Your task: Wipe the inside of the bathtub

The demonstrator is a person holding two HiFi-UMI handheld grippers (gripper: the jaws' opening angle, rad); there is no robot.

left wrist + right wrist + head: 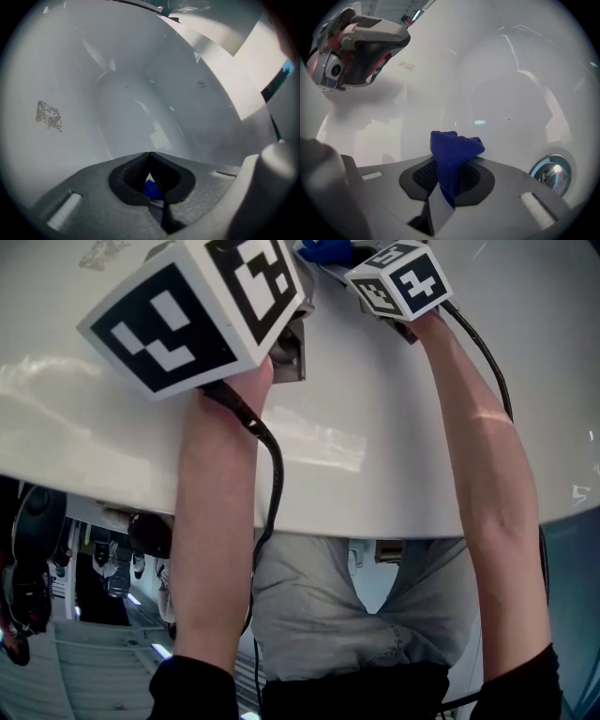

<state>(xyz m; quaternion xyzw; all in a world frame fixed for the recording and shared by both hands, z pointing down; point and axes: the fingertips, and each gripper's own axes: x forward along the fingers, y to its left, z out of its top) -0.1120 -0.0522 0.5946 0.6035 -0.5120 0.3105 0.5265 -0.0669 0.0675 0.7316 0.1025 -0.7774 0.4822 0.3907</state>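
The white bathtub [394, 427] fills the upper head view, and both gripper views look into its basin [131, 103]. My right gripper [452, 161] is shut on a folded blue cloth [454, 147], which sticks out above the jaws just off the tub wall. A corner of the cloth [323, 249] shows at the head view's top edge. My left gripper [149, 157] is shut with its tips touching; a small blue patch shows in the gap behind them. In the right gripper view the left gripper [361, 44] hovers at upper left, apart from the cloth.
A grey smudge [48, 116] marks the tub wall on the left. The chrome drain [551, 171] sits low on the right. The tub's near rim [309, 512] runs across in front of the person's grey shorts [366, 615]. Dark equipment [28, 568] stands on the floor at left.
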